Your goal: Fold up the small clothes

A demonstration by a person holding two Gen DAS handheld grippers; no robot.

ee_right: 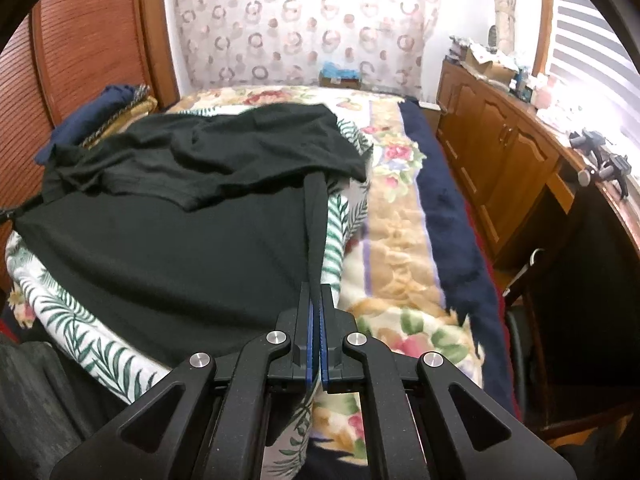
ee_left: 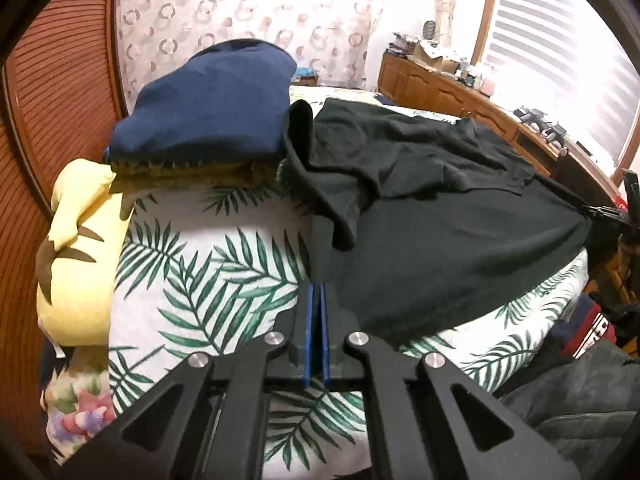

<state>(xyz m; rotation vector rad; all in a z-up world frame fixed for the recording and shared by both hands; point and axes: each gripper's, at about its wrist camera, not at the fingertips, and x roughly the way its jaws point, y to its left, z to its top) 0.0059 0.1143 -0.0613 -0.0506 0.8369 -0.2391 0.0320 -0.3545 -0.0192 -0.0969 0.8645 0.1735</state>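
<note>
A black T-shirt [ee_left: 452,232] lies spread on the palm-leaf sheet [ee_left: 208,264], its upper part rumpled and folded over. My left gripper [ee_left: 317,292] is shut on the shirt's left edge, which runs up from the jaws. My right gripper [ee_right: 316,304] is shut on the shirt's right edge [ee_right: 314,216], pulled taut toward the jaws. The shirt [ee_right: 172,240] fills the left half of the right wrist view. Each gripper shows at the far edge of the other's view.
A folded navy garment [ee_left: 212,108] lies on a folded tan one at the back left. A yellow pillow [ee_left: 80,248] sits left. A floral blanket [ee_right: 400,240] with a navy border covers the bed's right side. A wooden cabinet [ee_right: 500,160] stands right.
</note>
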